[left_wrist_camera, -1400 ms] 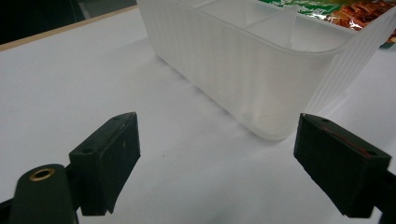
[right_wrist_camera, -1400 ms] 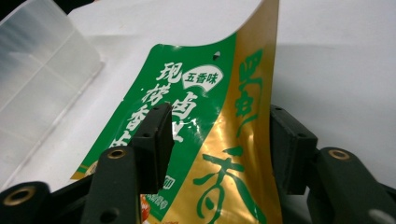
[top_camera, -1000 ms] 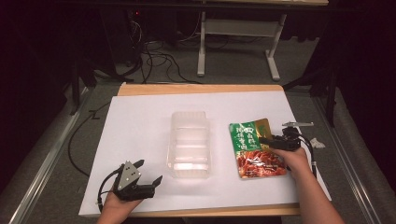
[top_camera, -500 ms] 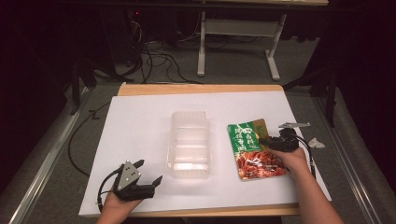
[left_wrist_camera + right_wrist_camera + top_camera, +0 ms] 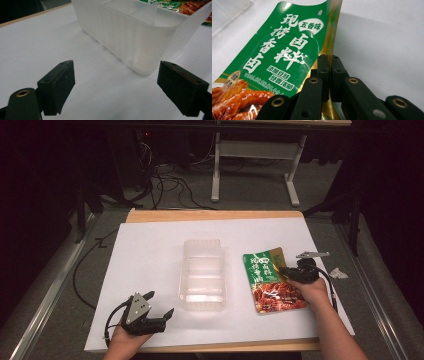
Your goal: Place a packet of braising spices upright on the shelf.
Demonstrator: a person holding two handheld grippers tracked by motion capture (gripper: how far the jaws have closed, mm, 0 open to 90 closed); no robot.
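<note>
The right gripper (image 5: 288, 271) is clamped on the snack packet's (image 5: 270, 281) right edge. The left gripper (image 5: 159, 307), jaws apart, sits on bare white tabletop (image 5: 150, 250) near the clear container's (image 5: 202, 274) near corner.

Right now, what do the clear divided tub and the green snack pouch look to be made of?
Clear ribbed divided tub: seemingly thin translucent plastic, frosted; its wall shows light through. Green-and-gold snack pouch: likely glossy plastic-foil film; glare and wrinkles show where the right tongs pinch its edge.
</note>
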